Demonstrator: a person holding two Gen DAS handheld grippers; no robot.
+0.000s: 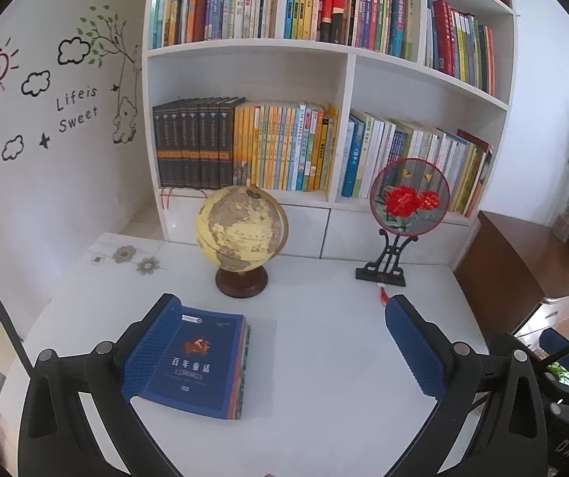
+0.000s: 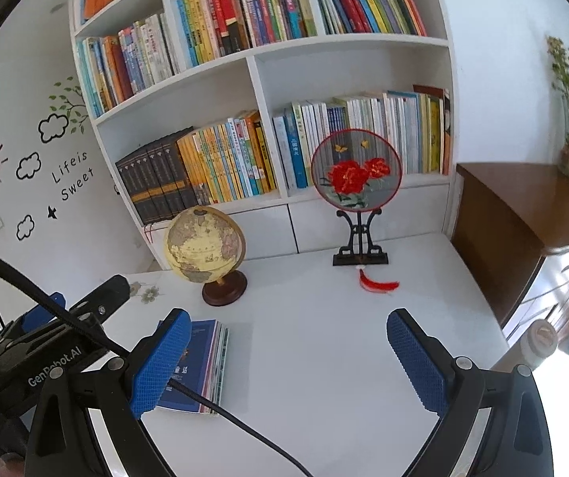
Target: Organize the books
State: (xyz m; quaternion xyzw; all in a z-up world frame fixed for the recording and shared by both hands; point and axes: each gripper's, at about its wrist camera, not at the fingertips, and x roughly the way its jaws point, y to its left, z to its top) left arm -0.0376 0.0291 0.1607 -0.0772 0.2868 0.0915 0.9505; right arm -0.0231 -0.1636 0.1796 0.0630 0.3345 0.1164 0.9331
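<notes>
Nothing shelved yet
The stack of books [image 1: 200, 361] lies on the near desk [image 1: 324, 357]; left gripper [image 1: 282, 351] and right gripper [image 2: 290, 361] gape wide, empty.

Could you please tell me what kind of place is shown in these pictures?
Probably a home study or a child's reading corner. A tall white bookshelf packed with upright books stands behind a white desk. A yellow globe on a dark wooden base sits on the desk, and playful sun-and-cloud wall stickers decorate the wall.
</notes>
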